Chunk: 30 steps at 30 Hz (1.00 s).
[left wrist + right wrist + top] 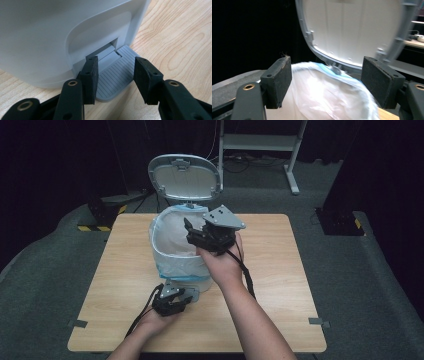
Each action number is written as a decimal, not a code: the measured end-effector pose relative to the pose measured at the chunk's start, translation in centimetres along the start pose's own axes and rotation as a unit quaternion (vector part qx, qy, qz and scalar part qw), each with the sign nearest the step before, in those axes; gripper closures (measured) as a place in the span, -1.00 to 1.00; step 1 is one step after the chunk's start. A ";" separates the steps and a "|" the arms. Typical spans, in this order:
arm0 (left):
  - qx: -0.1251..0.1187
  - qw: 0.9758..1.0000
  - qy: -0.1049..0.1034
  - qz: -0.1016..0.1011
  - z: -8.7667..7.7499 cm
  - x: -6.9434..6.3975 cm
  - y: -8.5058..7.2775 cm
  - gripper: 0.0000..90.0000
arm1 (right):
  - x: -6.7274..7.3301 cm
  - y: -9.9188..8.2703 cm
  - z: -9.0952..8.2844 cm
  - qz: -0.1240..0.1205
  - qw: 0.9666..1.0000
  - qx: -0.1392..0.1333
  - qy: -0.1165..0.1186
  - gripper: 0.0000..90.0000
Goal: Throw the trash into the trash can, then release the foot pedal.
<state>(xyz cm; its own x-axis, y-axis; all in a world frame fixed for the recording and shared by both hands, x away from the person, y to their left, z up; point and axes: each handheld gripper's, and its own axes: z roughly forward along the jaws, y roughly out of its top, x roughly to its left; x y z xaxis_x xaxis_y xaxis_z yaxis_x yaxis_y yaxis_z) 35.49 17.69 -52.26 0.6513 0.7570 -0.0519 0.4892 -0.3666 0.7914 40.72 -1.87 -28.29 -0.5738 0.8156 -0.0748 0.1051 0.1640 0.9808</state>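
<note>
smooth white bin (192,270) stands mid-table, oval lid (185,176) raised, crinkly bag (172,237) lining it. left gripper (116,75) open, straddling the bin's ribbed grey pedal (117,77). right gripper (327,82) open above the bag.

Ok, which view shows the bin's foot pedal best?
The left gripper view: the ribbed grey pedal lies close up between the left gripper's jaws. The high view gives a small glimpse of it beside that gripper. The right gripper view faces the open lid and bag.
</note>
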 end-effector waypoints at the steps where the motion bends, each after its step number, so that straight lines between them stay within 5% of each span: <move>1: 0.000 1.000 0.000 0.000 0.0 0.0 0.0 0.22 | -0.2 -0.1 -0.2 0.001 1.000 0.000 -0.002 -0.45; 17: 0.000 1.000 0.000 -0.001 0.0 0.0 0.0 0.22 | -4.0 -4.6 -4.8 0.011 0.998 0.035 -0.052 -0.45; 30: -0.002 1.000 -0.002 -0.003 0.0 0.0 0.0 0.22 | -6.2 -11.0 -6.9 0.035 0.994 0.078 -0.074 -0.45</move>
<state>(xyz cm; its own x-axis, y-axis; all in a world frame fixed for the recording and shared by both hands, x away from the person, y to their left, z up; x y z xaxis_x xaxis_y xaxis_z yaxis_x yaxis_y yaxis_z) 35.52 17.71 -52.28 0.6505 0.7572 -0.0586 0.4908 -0.3603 0.7933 37.46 -12.56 -37.34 -0.4355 0.8991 -0.0444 0.2719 0.1784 0.9456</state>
